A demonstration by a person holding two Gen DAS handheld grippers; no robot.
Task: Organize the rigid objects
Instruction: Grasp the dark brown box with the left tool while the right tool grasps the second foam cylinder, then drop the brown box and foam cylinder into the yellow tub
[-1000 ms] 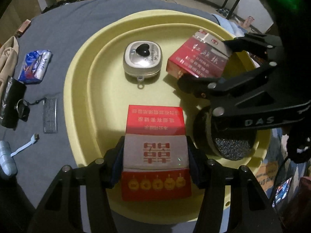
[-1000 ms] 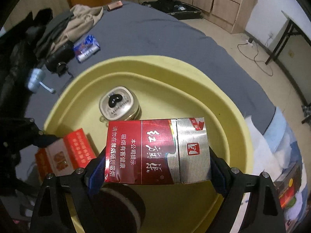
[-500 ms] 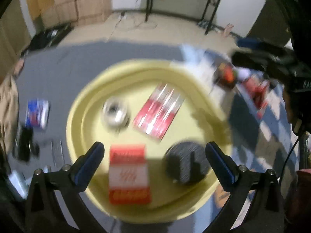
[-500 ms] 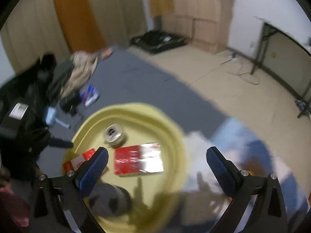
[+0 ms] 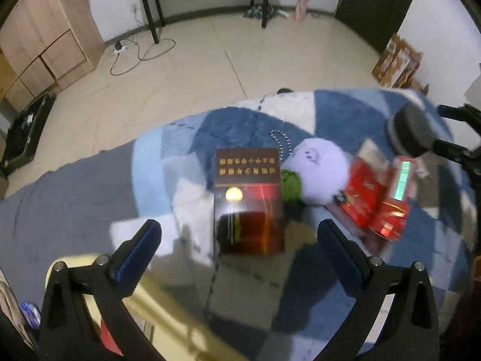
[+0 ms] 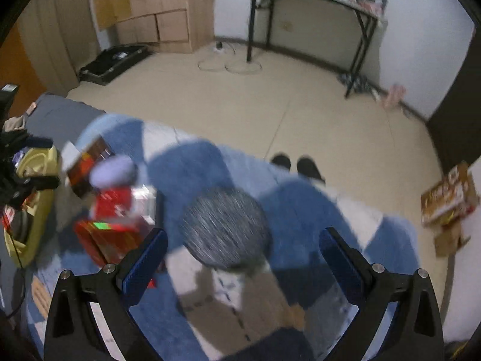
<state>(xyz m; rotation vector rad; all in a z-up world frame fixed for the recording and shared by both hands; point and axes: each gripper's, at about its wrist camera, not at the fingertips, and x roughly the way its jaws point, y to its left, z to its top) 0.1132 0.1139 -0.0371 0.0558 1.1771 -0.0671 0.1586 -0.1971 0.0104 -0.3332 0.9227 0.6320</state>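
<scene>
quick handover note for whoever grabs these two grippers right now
Left gripper: open, empty, lined up on the dark brown box on the blue patchwork blanket.
Right gripper: open, empty, over the round grey tin.
Red boxes and a white plush toy also lie on the blanket.
Yellow tray sits to the left with some items in it.
Left: move these into the tray.

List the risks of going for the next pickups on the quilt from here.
1. The dark brown box lies close against the green and lavender plush, so the open left gripper might snag the plush as it closes.
2. The grey round disc looks wide for the open right gripper, so it might slip.
3. Both views are motion-blurred; aim may be off.
</scene>
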